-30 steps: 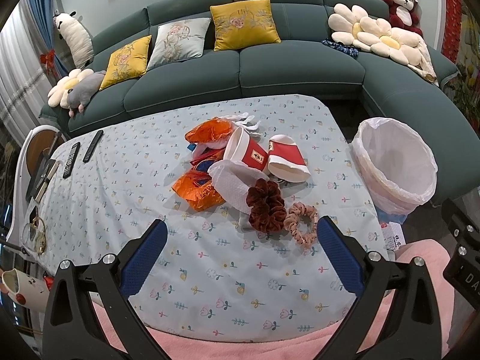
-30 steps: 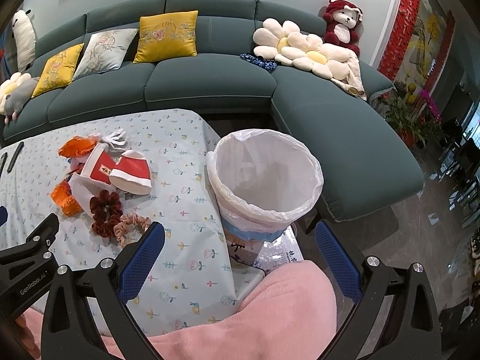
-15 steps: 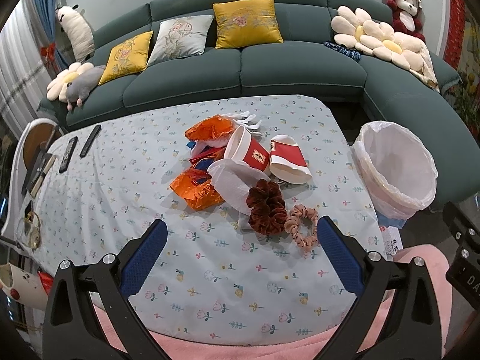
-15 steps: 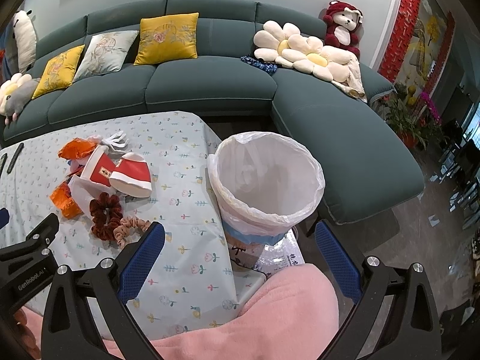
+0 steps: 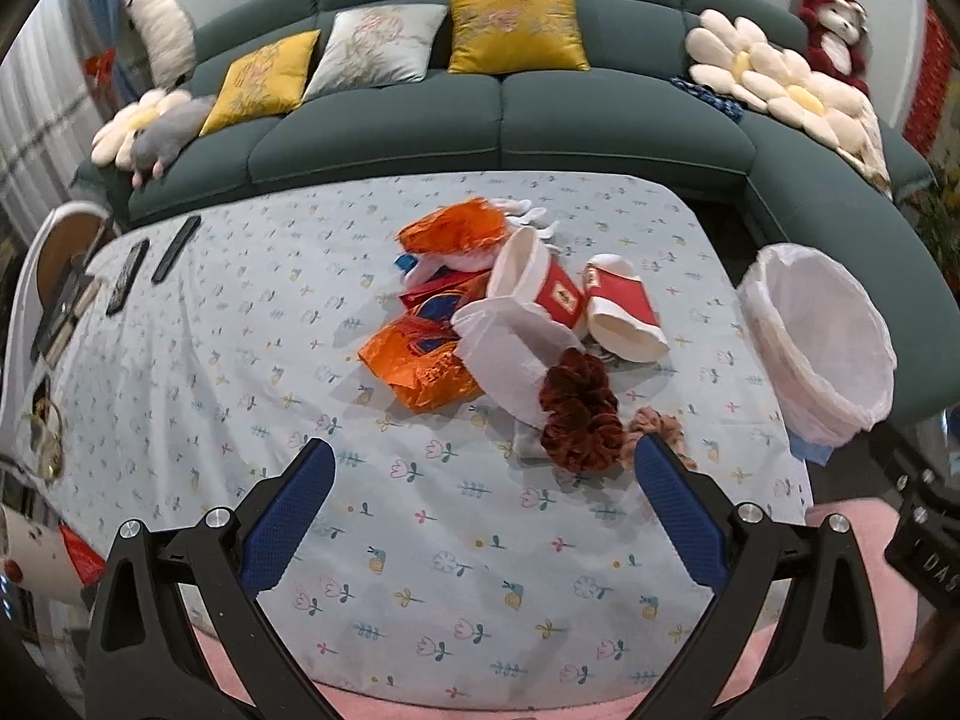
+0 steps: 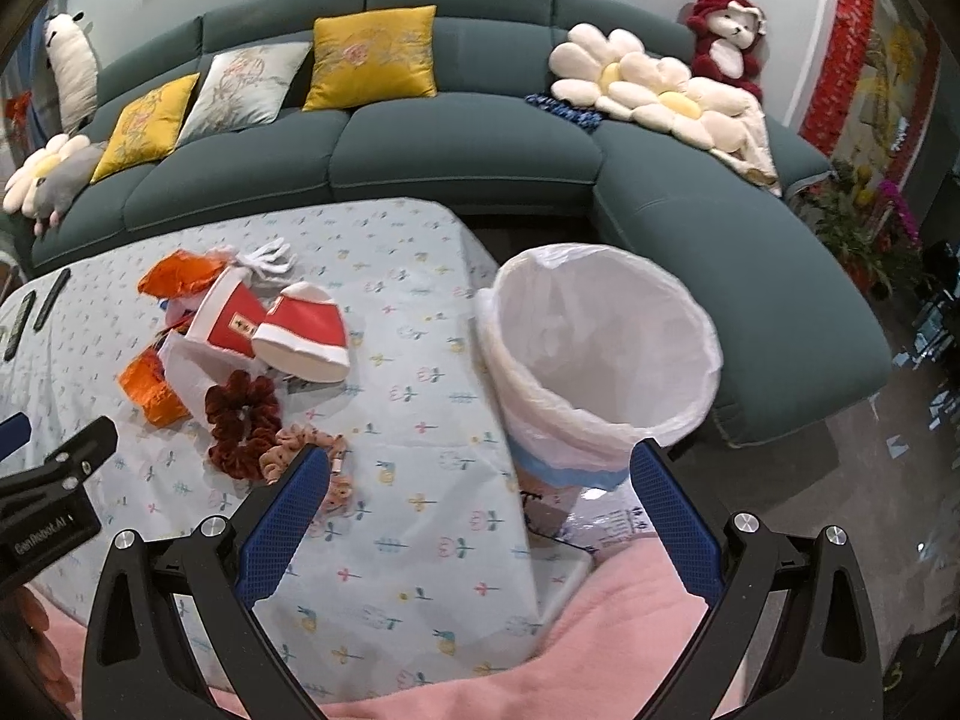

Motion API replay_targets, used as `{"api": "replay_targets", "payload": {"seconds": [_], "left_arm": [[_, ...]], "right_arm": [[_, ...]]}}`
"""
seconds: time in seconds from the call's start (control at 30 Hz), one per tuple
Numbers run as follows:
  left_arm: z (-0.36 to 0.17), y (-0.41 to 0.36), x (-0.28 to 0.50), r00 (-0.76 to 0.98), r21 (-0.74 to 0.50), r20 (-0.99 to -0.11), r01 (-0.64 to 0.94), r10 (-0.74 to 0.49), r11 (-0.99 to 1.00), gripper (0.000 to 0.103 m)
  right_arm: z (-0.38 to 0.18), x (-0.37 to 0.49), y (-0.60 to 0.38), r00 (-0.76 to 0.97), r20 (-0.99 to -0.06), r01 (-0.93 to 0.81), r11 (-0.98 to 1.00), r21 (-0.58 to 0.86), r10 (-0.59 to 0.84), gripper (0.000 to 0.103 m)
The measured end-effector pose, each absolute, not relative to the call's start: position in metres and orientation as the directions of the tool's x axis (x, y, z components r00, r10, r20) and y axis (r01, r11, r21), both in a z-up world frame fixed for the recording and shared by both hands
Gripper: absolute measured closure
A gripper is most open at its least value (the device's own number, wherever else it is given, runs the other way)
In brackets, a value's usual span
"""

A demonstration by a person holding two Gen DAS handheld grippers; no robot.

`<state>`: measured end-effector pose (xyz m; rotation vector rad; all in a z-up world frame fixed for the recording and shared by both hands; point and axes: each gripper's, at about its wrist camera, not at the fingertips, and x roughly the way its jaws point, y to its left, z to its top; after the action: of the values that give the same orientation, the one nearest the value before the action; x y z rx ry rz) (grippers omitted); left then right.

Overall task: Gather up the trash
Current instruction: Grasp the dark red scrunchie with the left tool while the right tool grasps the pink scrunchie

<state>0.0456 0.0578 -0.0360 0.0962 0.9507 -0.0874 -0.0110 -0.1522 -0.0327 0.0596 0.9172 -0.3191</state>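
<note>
The green sofa [image 5: 510,126] stands behind the desk [image 5: 240,372], which has a flowered cloth. The bin [image 6: 606,360] with a white bag stands beside the right edge of the desk. The trash lies in the middle of the desk: orange wrappers [image 5: 420,360], two red paper cups [image 5: 540,282], a white bag [image 5: 510,354]. Both the left claw [image 5: 480,462] and the right claw [image 6: 474,468] are wide and hold nothing

Trash pile [image 5: 480,324] lies mid-table [image 5: 240,372], nearer the right edge. Two scrunchies [image 5: 579,420] sit on its near side. Lined bin [image 5: 819,348] stands off the right edge. Sofa [image 5: 498,126] runs behind the far edge.
</note>
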Motion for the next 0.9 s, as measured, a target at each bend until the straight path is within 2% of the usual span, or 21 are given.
{"api": "replay_targets", "payload": {"seconds": [0.1, 0.4, 0.53, 0.7, 0.8, 0.87, 0.9], "left_arm": [[-0.046, 0.063, 0.055, 0.56, 0.023, -0.827, 0.097, -0.036, 0.995, 0.007], [-0.083, 0.032, 0.089, 0.492, -0.009, -0.865, 0.173, -0.094, 0.985, 0.01], [-0.105, 0.026, 0.108, 0.416, -0.074, -0.9, 0.159, -0.134, 0.985, 0.032], [-0.12, 0.02, 0.119, 0.396, -0.079, -0.908, 0.161, -0.138, 0.984, 0.041], [-0.125, 0.017, 0.122, 0.38, -0.083, -0.913, 0.176, -0.145, 0.981, 0.053], [-0.13, 0.017, 0.123, 0.361, -0.098, -0.919, 0.179, -0.159, 0.979, 0.069], [-0.132, 0.017, 0.124, 0.352, -0.104, -0.921, 0.182, -0.164, 0.978, 0.074]], "right_arm": [[-0.044, 0.0, -0.147, 0.554, -0.8, 0.284, 0.956, -0.078, -0.229, 0.007], [-0.073, 0.021, -0.144, 0.51, -0.837, 0.252, 0.965, -0.077, -0.2, 0.007], [-0.084, 0.028, -0.147, 0.493, -0.848, 0.249, 0.966, -0.075, -0.193, 0.007], [-0.104, 0.039, -0.146, 0.472, -0.865, 0.233, 0.971, -0.063, -0.169, 0.008], [-0.115, 0.048, -0.143, 0.455, -0.88, 0.224, 0.974, -0.039, -0.139, 0.012], [-0.124, 0.054, -0.139, 0.441, -0.89, 0.21, 0.978, -0.017, -0.11, 0.017], [-0.129, 0.057, -0.136, 0.435, -0.895, 0.202, 0.979, -0.012, -0.101, 0.018]]}}
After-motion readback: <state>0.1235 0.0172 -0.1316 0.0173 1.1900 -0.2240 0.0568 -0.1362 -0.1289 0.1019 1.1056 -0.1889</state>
